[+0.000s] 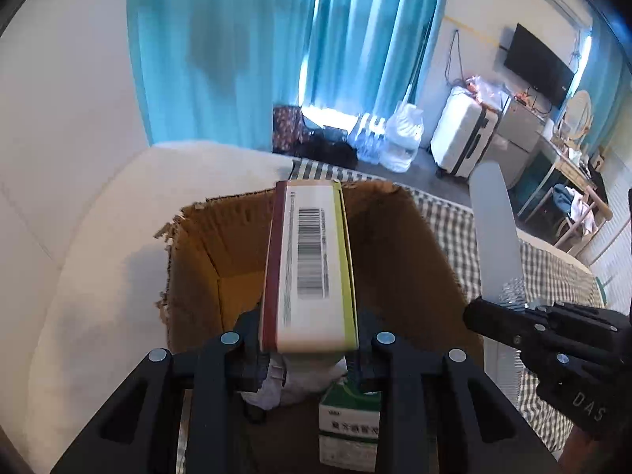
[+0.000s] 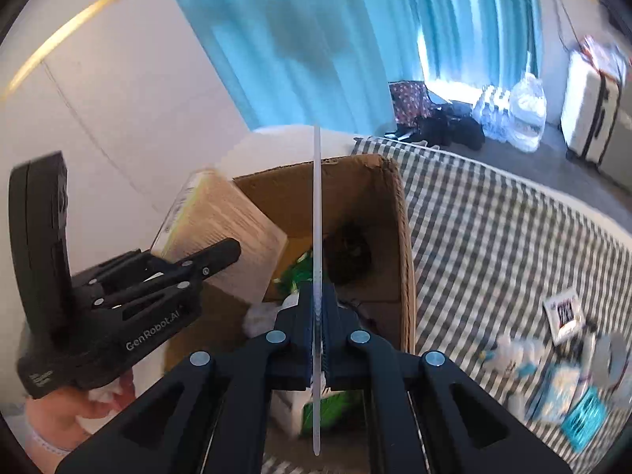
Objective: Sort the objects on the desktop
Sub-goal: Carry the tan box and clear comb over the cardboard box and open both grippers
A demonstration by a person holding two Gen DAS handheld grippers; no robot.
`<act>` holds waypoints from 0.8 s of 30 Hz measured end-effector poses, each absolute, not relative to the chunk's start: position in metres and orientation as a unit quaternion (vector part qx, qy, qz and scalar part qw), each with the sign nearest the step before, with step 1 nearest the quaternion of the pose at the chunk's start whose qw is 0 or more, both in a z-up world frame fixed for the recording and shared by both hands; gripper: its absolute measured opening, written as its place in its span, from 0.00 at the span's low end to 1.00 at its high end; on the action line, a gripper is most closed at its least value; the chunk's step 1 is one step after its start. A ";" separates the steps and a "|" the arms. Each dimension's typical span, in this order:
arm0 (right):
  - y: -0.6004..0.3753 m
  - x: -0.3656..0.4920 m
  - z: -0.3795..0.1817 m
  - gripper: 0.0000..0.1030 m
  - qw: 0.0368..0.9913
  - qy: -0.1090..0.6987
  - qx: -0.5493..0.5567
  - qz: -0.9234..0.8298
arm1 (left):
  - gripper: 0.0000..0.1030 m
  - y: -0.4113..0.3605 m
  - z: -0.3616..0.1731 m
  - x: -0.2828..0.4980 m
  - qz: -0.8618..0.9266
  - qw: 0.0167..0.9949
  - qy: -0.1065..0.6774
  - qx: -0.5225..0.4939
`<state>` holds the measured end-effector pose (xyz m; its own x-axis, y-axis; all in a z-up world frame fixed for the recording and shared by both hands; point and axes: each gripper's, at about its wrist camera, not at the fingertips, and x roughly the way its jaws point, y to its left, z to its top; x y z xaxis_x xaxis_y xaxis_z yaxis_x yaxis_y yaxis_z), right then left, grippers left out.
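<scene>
under both tools sits the carton (image 1: 395,245); left tool (image 1: 310,349) clamps a box (image 1: 312,264), right tool (image 2: 318,339) a strip (image 2: 316,217) that may snag the rim.

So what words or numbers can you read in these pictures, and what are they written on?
"GenRobot.AI": on the side of the left gripper, seen from the right wrist.
"DAS": on the body of the right gripper, seen from the left wrist.
Barcode and small print on the long box held by the left gripper: too blurred to read.
Chinese characters on the green and white box in the cardboard box: too blurred to read.
</scene>
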<state>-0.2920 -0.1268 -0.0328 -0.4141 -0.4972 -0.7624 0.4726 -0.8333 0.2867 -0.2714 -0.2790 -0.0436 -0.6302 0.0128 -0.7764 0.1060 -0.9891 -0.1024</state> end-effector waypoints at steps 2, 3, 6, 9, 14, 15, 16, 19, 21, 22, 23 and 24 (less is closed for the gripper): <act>-0.130 -0.300 -0.037 0.21 0.279 -0.016 0.458 -0.844 | 0.42 -0.277 -0.051 -0.278 -0.899 0.028 0.055 0.434; -0.127 -0.302 -0.039 0.30 0.276 -0.020 0.460 -0.844 | 0.63 -0.275 -0.053 -0.280 -0.899 0.030 0.048 0.434; -0.119 -0.308 -0.037 0.39 0.263 -0.036 0.459 -0.848 | 0.79 -0.271 -0.053 -0.276 -0.903 0.055 0.039 0.425; -0.107 -0.301 -0.027 0.39 0.258 -0.042 0.449 -0.855 | 0.81 -0.273 -0.049 -0.266 -0.904 0.057 0.049 0.420; -0.069 -0.271 -0.003 0.39 0.242 -0.051 0.429 -0.869 | 0.90 -0.256 -0.027 -0.233 -0.913 0.054 0.042 0.403; -0.059 -0.267 0.002 0.39 0.233 -0.049 0.424 -0.873 | 0.93 -0.251 -0.022 -0.227 -0.913 0.052 0.040 0.402; -0.051 -0.259 0.007 0.39 0.225 -0.046 0.420 -0.878 | 0.94 -0.243 -0.015 -0.217 -0.915 0.048 0.036 0.399; -0.028 -0.237 0.023 0.39 0.201 -0.039 0.406 -0.891 | 0.96 -0.220 0.004 -0.203 -0.922 0.035 0.025 0.385; -0.016 -0.221 0.038 0.39 0.187 -0.031 0.393 -0.900 | 0.97 -0.204 0.017 -0.193 -0.926 0.031 0.015 0.377; -0.008 -0.211 0.047 0.39 0.177 -0.024 0.384 -0.906 | 0.97 -0.196 0.024 -0.188 -0.928 0.031 0.009 0.372; -0.004 -0.204 0.053 0.39 0.170 -0.018 0.377 -0.910 | 0.97 -0.188 0.034 -0.183 -0.930 0.030 0.004 0.366; 0.005 -0.193 0.063 0.39 0.160 -0.009 0.364 -0.917 | 0.98 -0.182 0.042 -0.178 -0.933 0.029 0.002 0.359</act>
<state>-0.1927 0.0052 0.0630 -0.6836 -0.2992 -0.6657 0.2868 -0.9488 0.1320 -0.1776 -0.1820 0.0419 -0.7406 -0.0519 -0.6699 0.0544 -0.9984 0.0172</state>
